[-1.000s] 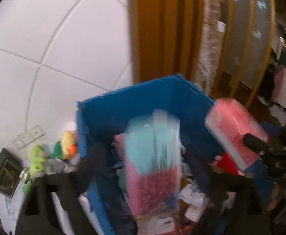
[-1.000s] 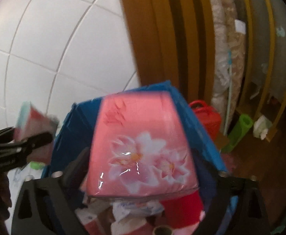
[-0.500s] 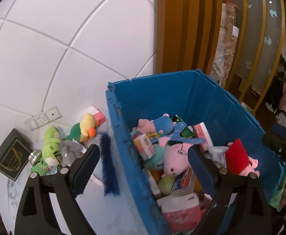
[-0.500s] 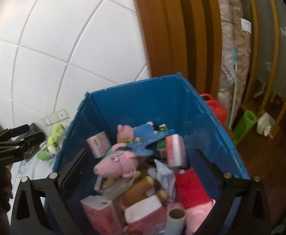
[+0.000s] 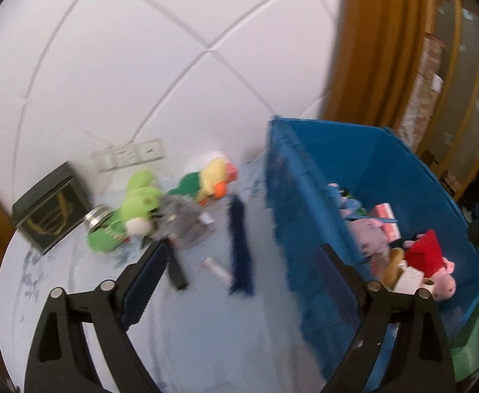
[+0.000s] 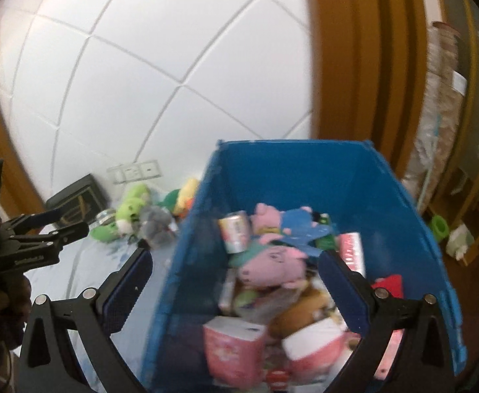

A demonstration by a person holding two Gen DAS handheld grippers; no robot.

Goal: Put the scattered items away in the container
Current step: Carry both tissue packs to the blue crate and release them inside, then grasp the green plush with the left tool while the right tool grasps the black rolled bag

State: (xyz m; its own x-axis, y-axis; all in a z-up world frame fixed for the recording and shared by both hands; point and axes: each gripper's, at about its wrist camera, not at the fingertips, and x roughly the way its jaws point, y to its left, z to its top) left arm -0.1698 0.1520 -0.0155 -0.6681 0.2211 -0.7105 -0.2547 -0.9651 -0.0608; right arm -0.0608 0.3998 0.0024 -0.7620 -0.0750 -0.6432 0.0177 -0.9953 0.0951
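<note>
The left tongs (image 5: 239,271) stand wide with nothing between the fingers, hanging over the pale blue bench (image 5: 180,327) just left of the blue container (image 5: 305,255). The right tongs (image 6: 236,271) are also spread wide and empty, poised above the container's (image 6: 387,190) open top; its left finger sits over the bench, its right finger over the contents.

Inside the container, seen from the right wrist, lies a heap: a pink pig plush (image 6: 272,262) in the middle, a second pink pig in a blue top (image 6: 282,216) behind it, a small pink-and-white can-shaped pack (image 6: 234,232) to their left, a red-and-white packet (image 6: 352,252) to the right whose print is too blurred to read, and a red cloth (image 6: 388,285) near the right wall. Nearest the camera are two pink tissue packs (image 6: 233,350), with a brown plush (image 6: 301,311) between them and the pigs.

Still out on the bench, left of the container: a dark blue fuzzy strip (image 5: 239,245) lying lengthwise beside the container wall, a grey plush (image 5: 180,219), a green plush (image 5: 134,209), a yellow-and-green duck plush (image 5: 206,183), a small white tube-like item (image 5: 216,267), a black stick-shaped object (image 5: 175,270) and a metal-lidded jar (image 5: 98,217). A black box with a gold emblem (image 5: 49,216) leans near the wall; no lettering on it can be made out. Wall sockets (image 5: 128,155) sit behind the plush toys.
</note>
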